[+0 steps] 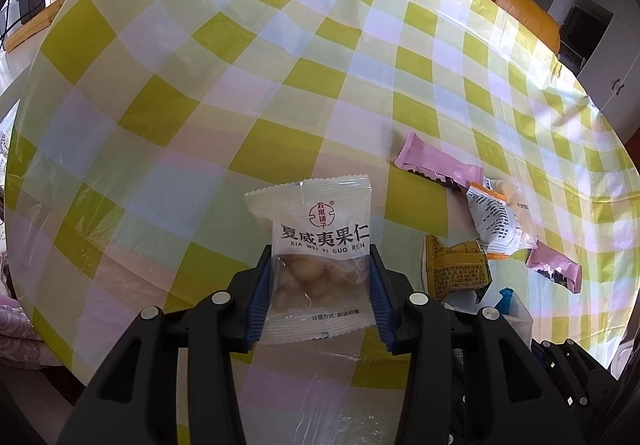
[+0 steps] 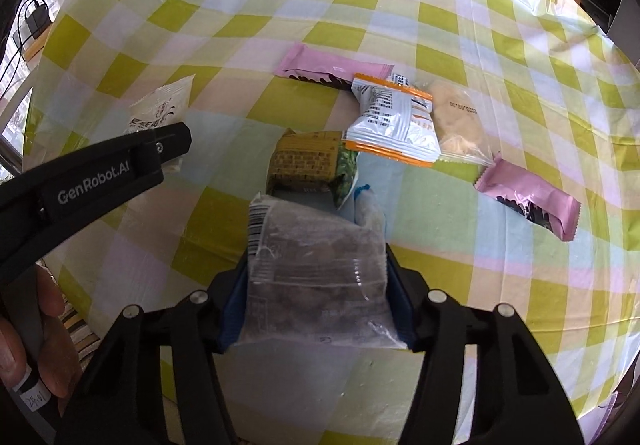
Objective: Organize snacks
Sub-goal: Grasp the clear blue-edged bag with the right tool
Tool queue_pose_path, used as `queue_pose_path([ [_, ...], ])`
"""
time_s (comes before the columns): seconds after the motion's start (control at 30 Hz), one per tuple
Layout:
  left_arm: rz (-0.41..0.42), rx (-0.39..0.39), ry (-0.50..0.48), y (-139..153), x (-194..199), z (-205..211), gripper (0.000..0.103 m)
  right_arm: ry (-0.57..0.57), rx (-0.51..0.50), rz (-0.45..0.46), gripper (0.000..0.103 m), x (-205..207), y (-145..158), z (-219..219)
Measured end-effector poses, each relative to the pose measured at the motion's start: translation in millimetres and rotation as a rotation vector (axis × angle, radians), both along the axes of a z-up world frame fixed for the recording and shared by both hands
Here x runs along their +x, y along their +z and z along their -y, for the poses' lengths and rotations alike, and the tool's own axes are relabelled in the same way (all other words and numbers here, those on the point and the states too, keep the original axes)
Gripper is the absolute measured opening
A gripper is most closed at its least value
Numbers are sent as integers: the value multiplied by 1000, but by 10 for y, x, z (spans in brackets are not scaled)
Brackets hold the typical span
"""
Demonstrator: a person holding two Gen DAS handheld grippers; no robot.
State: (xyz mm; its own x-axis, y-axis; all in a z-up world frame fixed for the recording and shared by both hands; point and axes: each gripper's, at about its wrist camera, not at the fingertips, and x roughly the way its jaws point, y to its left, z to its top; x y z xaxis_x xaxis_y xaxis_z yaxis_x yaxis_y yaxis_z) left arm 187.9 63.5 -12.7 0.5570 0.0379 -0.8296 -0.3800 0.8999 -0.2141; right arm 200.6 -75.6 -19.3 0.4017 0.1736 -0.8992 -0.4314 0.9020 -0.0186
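Note:
My left gripper point(image 1: 320, 257) is shut on a white packet of macadamia nuts point(image 1: 316, 229), held upright a little above the checked tablecloth point(image 1: 200, 85). In the right wrist view the left gripper point(image 2: 176, 141) shows from the side at the left, the white packet point(image 2: 160, 109) sticking out beyond it. My right gripper point(image 2: 316, 261) is shut on a clear packet with dark contents point(image 2: 312, 285), its blue pads pressing both sides. A hand point(image 2: 48, 325) holds the left gripper's handle.
Loose snacks lie ahead of the right gripper: two pink bars point(image 2: 332, 69) point(image 2: 528, 197), an orange-and-white packet point(image 2: 392, 121), a clear cracker packet point(image 2: 460, 121), a yellow-green packet point(image 2: 308, 161). An orange chair point(image 1: 528, 9) stands beyond the table's far edge.

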Motion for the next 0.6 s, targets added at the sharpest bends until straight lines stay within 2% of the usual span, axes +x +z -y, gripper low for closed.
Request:
queue_pose_path([
  [0.3,21,22,-52,156,-71,225,43,-52,33,33,57,-96,148,306],
  [0.6,31,33,-167,301,-167,687,43,-157,77,66,57,-217,319,898],
])
